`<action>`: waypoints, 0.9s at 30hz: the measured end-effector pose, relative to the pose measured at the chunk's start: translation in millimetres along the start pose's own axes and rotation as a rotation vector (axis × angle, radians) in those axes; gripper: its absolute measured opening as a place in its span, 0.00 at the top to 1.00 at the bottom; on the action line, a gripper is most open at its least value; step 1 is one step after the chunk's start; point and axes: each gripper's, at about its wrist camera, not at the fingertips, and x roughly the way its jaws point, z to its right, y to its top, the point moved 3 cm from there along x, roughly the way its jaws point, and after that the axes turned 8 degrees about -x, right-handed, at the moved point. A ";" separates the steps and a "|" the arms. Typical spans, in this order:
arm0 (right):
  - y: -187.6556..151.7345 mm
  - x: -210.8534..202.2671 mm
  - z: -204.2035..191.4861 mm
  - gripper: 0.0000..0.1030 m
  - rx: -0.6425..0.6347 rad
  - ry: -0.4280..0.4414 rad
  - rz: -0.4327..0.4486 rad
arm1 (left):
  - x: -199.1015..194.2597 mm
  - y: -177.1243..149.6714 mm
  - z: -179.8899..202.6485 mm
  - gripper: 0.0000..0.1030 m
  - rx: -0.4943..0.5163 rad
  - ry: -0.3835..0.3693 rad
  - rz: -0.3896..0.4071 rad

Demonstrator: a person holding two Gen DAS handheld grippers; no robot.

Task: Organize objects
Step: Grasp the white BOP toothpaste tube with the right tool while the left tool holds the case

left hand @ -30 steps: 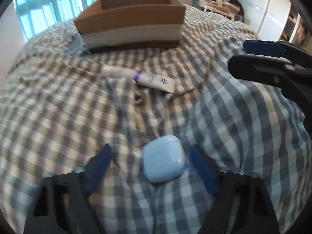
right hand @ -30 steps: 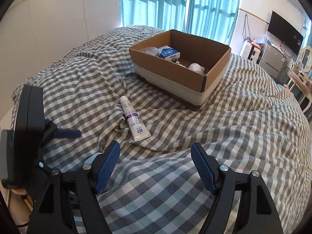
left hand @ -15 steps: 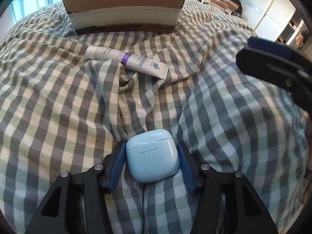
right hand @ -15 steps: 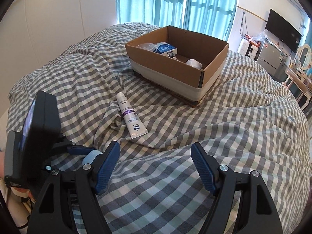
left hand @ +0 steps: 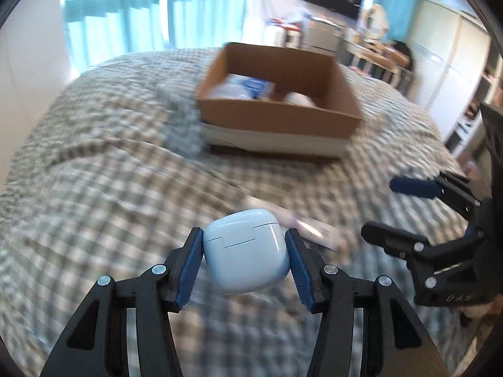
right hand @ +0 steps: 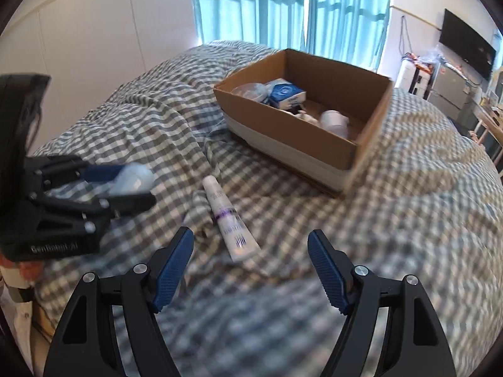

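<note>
My left gripper (left hand: 243, 251) is shut on a pale blue earbud case (left hand: 246, 249) and holds it above the checked bedspread; it also shows at the left of the right wrist view (right hand: 125, 185). A white tube with a purple band (right hand: 228, 220) lies on the bedspread just ahead of my right gripper (right hand: 251, 267), which is open and empty. An open cardboard box (right hand: 314, 157) stands further back with a blue-and-white packet (right hand: 287, 92) and other small items inside. The box also shows in the left wrist view (left hand: 276, 116).
The checked bedspread (right hand: 408, 235) is rumpled, with folds to the left of the tube. Teal curtains (right hand: 283, 9) hang behind the bed. A TV (right hand: 465, 47) and furniture stand at the far right. My right gripper shows at the right of the left wrist view (left hand: 418, 216).
My left gripper closed on the earbud case, then lifted it off the bedspread and tilted up toward the box. My right gripper moved forward toward the tube and stayed open.
</note>
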 end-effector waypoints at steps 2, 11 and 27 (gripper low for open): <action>8.4 24.6 -2.0 0.27 0.002 0.016 -0.046 | 3.6 7.0 -10.2 0.48 0.009 0.056 0.023; 22.2 95.1 -15.5 0.54 -0.014 0.069 -0.177 | 25.3 12.7 -36.5 0.48 0.001 0.064 0.024; 17.8 83.2 -15.4 0.76 0.050 0.021 -0.121 | 22.4 10.5 -36.9 0.48 0.015 0.053 0.035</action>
